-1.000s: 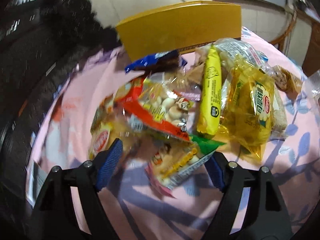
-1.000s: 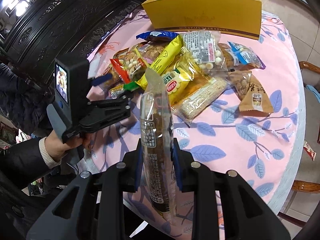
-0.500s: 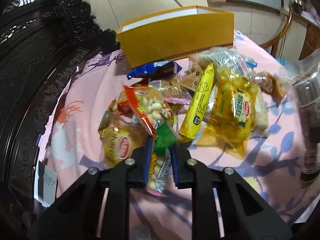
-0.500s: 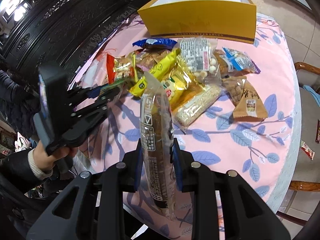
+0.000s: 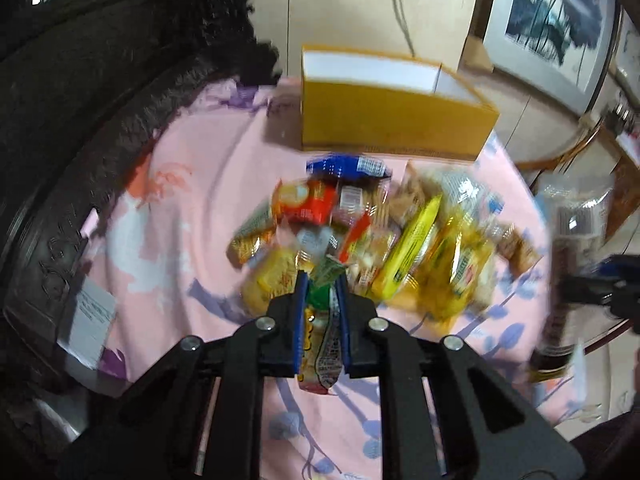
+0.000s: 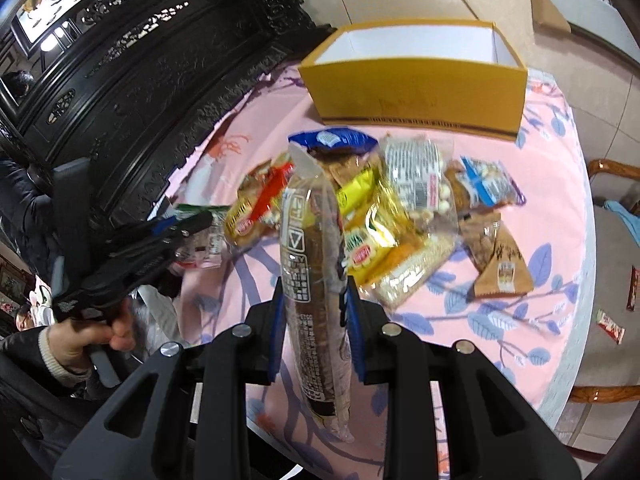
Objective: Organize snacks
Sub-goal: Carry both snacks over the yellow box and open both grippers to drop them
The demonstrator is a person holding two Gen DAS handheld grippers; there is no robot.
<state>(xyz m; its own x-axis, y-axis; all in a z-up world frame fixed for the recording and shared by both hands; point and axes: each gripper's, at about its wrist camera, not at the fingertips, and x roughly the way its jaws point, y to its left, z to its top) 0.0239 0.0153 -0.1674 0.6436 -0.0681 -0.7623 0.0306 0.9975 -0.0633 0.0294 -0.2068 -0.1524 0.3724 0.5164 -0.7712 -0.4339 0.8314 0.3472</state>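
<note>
The left gripper (image 5: 320, 280) pinches a green-topped snack packet (image 5: 320, 336) at lower centre; its jaws have just been closing. The right gripper (image 6: 314, 294) clamps a long clear-wrapped brown bar (image 6: 316, 280). The yellow box (image 6: 420, 92) sits upper centre.

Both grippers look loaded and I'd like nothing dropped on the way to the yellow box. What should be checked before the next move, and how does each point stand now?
1. Left gripper shut on the green-topped snack packet: ok; its jaws have just closed on it.
2. Right gripper shut on the long clear-wrapped brown snack: ok.
3. Yellow box open on top, white inside visible: ok.
4. Box floor free of items: cannot tell, the front wall hides it.
5. Left packet lifted free of the snack pile: cannot tell, the left wrist view is blurred.
6. Two wrapped snacks lying beyond the table edge: not ok.
</note>
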